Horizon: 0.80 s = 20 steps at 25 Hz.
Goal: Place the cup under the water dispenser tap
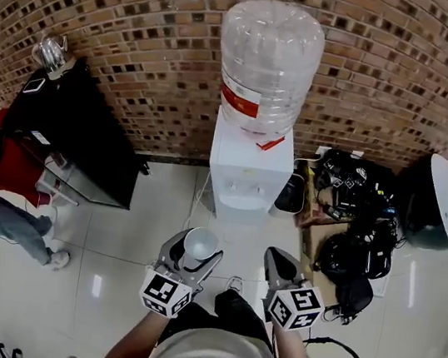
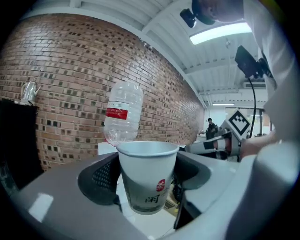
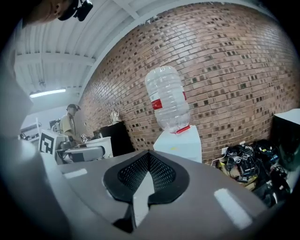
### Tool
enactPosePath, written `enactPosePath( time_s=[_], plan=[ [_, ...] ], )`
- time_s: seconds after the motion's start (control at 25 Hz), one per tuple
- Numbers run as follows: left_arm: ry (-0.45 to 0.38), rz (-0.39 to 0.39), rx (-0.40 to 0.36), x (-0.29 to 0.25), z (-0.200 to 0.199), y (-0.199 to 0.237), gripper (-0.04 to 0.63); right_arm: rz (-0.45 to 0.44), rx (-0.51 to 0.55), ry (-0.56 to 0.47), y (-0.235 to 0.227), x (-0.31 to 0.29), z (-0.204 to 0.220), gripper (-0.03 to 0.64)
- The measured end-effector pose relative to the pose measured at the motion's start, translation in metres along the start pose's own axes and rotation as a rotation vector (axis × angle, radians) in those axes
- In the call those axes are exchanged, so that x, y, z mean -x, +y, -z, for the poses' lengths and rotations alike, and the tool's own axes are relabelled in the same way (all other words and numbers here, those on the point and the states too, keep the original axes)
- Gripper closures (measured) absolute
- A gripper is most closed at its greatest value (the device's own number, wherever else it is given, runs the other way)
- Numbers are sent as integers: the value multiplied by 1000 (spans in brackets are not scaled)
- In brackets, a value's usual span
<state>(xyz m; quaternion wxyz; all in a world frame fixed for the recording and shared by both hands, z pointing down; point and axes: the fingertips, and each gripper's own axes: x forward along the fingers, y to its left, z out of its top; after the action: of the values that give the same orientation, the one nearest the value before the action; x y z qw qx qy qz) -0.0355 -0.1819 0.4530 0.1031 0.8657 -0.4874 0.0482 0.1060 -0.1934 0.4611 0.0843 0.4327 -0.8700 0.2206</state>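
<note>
My left gripper (image 1: 192,255) is shut on a white paper cup (image 1: 200,244), upright with its mouth open; in the left gripper view the cup (image 2: 146,178) fills the space between both dark pads and shows red and grey print. The white water dispenser (image 1: 247,167) stands ahead against the brick wall, topped by a clear upturned bottle (image 1: 268,63) with a red label; its taps (image 1: 246,188) sit above a recess. The cup is short of the dispenser. My right gripper (image 1: 277,267) is shut and empty, its tips meeting in the right gripper view (image 3: 148,155).
A black cabinet (image 1: 79,138) stands left of the dispenser. Bags and tangled cables (image 1: 352,211) lie on the floor to its right, beside a dark bin with a white lid (image 1: 439,204). Another person (image 1: 0,210) is at the far left. White tiled floor lies between me and the dispenser.
</note>
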Motion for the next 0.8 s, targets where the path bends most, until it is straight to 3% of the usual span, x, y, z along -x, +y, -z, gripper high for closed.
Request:
enactPosePath(
  time_s=[0.28, 0.48, 0.8],
  plan=[
    [33, -10, 7, -45, 3, 22, 245, -45, 14, 62, -17, -47, -13, 617],
    [52, -5, 17, -69, 22, 46, 245, -26, -2, 90, -23, -77, -6, 617],
    [51, 53, -43, -106, 55, 68, 245, -17, -5, 121, -24, -126, 24, 617]
  ],
)
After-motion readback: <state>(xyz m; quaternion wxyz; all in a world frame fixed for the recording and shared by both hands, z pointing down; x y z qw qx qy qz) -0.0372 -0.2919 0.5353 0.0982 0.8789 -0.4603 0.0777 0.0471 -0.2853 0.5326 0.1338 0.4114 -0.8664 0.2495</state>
